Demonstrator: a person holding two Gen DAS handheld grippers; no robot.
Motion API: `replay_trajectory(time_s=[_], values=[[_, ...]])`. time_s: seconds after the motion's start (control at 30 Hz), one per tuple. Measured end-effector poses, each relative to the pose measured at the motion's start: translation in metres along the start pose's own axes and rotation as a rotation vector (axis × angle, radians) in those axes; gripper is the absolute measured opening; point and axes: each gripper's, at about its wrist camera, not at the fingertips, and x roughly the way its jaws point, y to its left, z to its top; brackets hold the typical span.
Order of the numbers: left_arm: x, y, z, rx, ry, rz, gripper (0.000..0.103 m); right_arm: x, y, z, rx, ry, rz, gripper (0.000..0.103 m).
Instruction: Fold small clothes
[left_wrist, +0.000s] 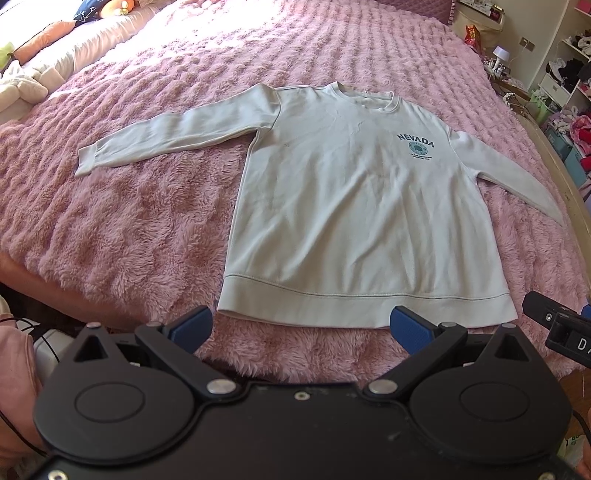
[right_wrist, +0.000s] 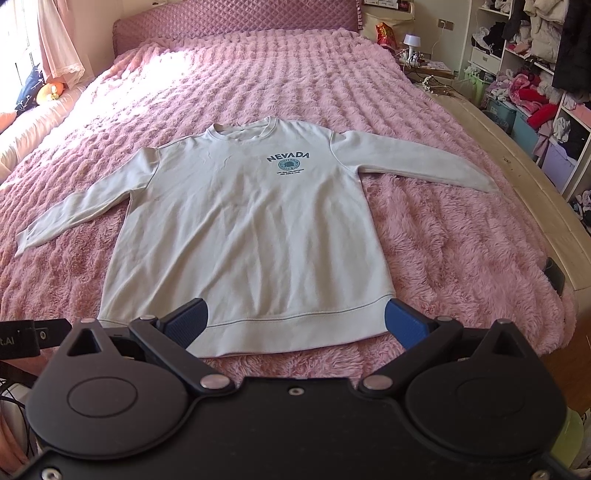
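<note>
A pale grey long-sleeved sweatshirt (left_wrist: 354, 206) with a dark "NEVADA" print lies flat, front up, on a pink fluffy bedspread (left_wrist: 122, 229). Both sleeves are spread out to the sides and its hem faces me. It also shows in the right wrist view (right_wrist: 243, 236). My left gripper (left_wrist: 302, 326) is open and empty, just short of the hem. My right gripper (right_wrist: 295, 321) is open and empty, its fingertips over the hem band near the right corner. The right gripper's tip (left_wrist: 554, 317) shows at the right edge of the left wrist view.
The bed's pale wooden edge (right_wrist: 532, 192) runs along the right. Shelves crammed with clothes (right_wrist: 535, 74) stand beyond it. Pillows and soft toys (left_wrist: 40, 55) lie at the far left. A padded pink headboard (right_wrist: 236, 18) is at the far end.
</note>
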Motion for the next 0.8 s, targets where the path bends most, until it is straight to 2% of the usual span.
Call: replay_trajectory(time_s=[0.8], values=[[-0.0056,-0.0014,-0.0038,-0.003,0.001,0.001,0.103,-0.0052,-0.0001,-0.0056,-0.005,0.001,0.008,0.103]])
